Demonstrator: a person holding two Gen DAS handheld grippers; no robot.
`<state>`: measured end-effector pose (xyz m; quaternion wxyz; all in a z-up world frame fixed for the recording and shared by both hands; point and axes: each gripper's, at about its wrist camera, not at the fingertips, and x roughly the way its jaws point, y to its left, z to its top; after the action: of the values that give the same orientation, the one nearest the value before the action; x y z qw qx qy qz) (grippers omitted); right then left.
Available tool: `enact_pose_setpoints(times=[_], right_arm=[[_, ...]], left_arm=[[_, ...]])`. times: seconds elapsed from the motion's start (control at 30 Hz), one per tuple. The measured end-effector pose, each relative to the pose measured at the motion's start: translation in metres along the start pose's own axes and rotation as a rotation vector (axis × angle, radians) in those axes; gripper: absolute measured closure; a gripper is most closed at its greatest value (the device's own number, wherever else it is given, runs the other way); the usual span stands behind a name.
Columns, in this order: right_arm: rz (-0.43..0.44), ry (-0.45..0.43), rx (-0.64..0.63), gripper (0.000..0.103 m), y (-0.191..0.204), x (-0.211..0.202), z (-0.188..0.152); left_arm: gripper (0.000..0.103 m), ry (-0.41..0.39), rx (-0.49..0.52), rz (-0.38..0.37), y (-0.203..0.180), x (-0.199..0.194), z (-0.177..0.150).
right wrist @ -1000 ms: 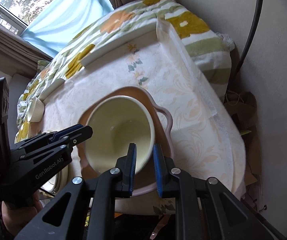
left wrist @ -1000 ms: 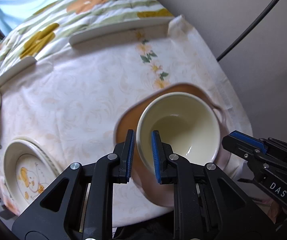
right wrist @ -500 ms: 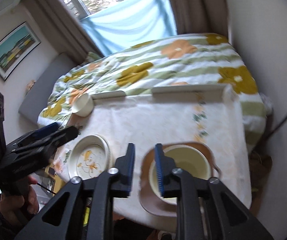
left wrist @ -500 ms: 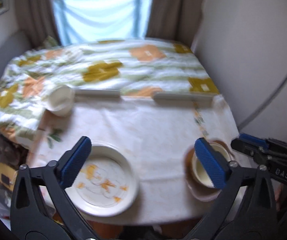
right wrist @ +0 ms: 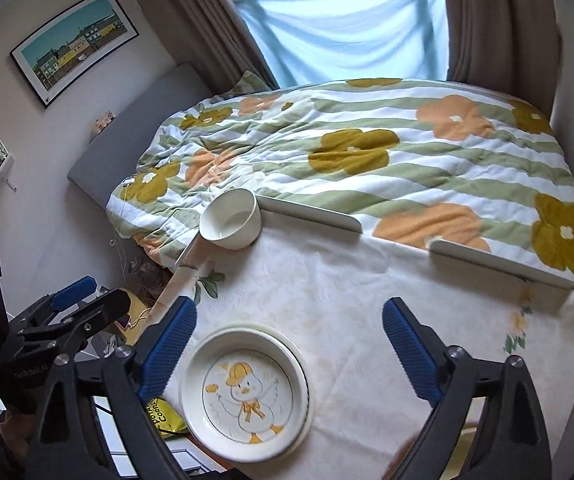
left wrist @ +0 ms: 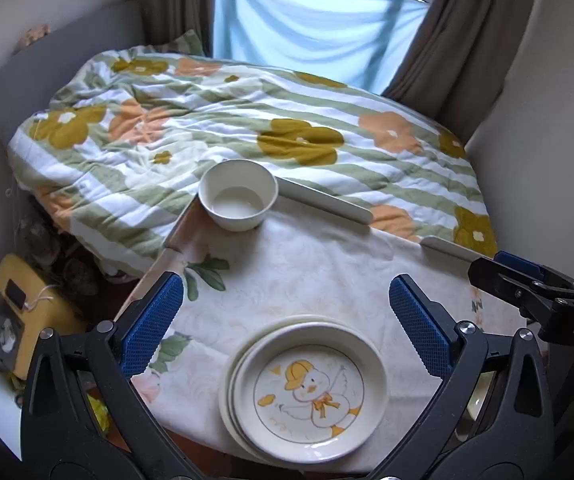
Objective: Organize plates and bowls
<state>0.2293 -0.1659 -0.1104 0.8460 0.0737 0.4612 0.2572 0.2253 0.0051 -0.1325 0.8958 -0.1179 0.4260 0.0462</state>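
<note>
Left wrist view: left tongs (left wrist: 287,320) stand wide apart, nothing between the blue pads, poised above the worktop (left wrist: 307,272). A duck plate (left wrist: 309,390) sits on top of a stack of plates at the near worktop edge, below the tongs. A white bowl (left wrist: 238,194) stands upright at the far left corner, touching the end of a white rail (left wrist: 323,200). Right tongs (left wrist: 527,286) show at the right edge.

Right wrist view: right tongs (right wrist: 289,334) are opening, jaws wide, nothing between them. Duck plate (right wrist: 247,394) lies near the left pad, at the near edge. Bowl (right wrist: 231,220) at the far left corner, well apart from the plate. Floral quilt (right wrist: 367,152) covers the bed behind.
</note>
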Motion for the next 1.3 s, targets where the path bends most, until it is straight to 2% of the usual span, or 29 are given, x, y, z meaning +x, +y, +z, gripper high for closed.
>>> enact_pose_setpoints(times=[0.1,0.17,0.3,0.4,0.53,0.57,0.6,0.67,0.7,0.83,0.9,0.93,0.97,1.0,1.03,1.07,1.17,1.3], right_arm=[[0.010,0.048,-0.018,0.001,0.011,0.040,0.028],[0.010,0.112,-0.020,0.001,0.015,0.068,0.045],[0.028,0.139,-0.008,0.001,0.019,0.117,0.075],[0.065,0.212,0.019,0.001,0.017,0.159,0.089],[0.100,0.296,0.082,0.003,0.011,0.209,0.093],[0.110,0.316,0.099,0.007,0.009,0.219,0.092],[0.123,0.336,0.118,0.015,0.006,0.231,0.090],[0.143,0.369,0.143,0.028,0.003,0.252,0.090],[0.150,0.377,0.155,0.032,0.002,0.260,0.089],[0.173,0.380,0.169,0.037,0.003,0.279,0.090],[0.177,0.383,0.158,0.050,0.005,0.285,0.090],[0.174,0.386,0.155,0.052,0.006,0.287,0.089],[0.172,0.387,0.152,0.059,0.007,0.290,0.089],[0.172,0.386,0.149,0.070,0.007,0.292,0.089],[0.175,0.382,0.153,0.076,0.006,0.294,0.088],[0.172,0.377,0.160,0.081,0.005,0.295,0.088],[0.177,0.359,0.173,0.085,0.005,0.297,0.087],[0.162,0.350,0.164,0.085,0.007,0.293,0.086]], left_arm=[[0.001,0.032,-0.094,-0.008,0.035,0.029,0.024],[0.001,0.052,-0.152,-0.023,0.055,0.050,0.034],[0.001,0.116,-0.254,-0.066,0.086,0.104,0.049],[0.001,0.169,-0.316,-0.102,0.101,0.143,0.051],[0.017,0.224,-0.356,-0.128,0.112,0.183,0.052],[0.020,0.237,-0.360,-0.134,0.113,0.192,0.051],[0.023,0.245,-0.360,-0.131,0.114,0.198,0.051],[0.036,0.263,-0.370,-0.128,0.115,0.214,0.051],[0.040,0.268,-0.380,-0.132,0.117,0.219,0.051],[0.053,0.261,-0.394,-0.109,0.123,0.232,0.051],[0.063,0.261,-0.390,-0.097,0.125,0.238,0.052],[0.071,0.264,-0.390,-0.084,0.126,0.241,0.052],[0.077,0.265,-0.390,-0.074,0.127,0.242,0.052],[0.080,0.264,-0.388,-0.064,0.128,0.244,0.051],[0.085,0.263,-0.390,-0.057,0.131,0.245,0.051],[0.085,0.260,-0.398,-0.065,0.134,0.245,0.049],[0.085,0.259,-0.397,-0.066,0.135,0.245,0.049],[0.085,0.251,-0.352,-0.045,0.131,0.241,0.050]])
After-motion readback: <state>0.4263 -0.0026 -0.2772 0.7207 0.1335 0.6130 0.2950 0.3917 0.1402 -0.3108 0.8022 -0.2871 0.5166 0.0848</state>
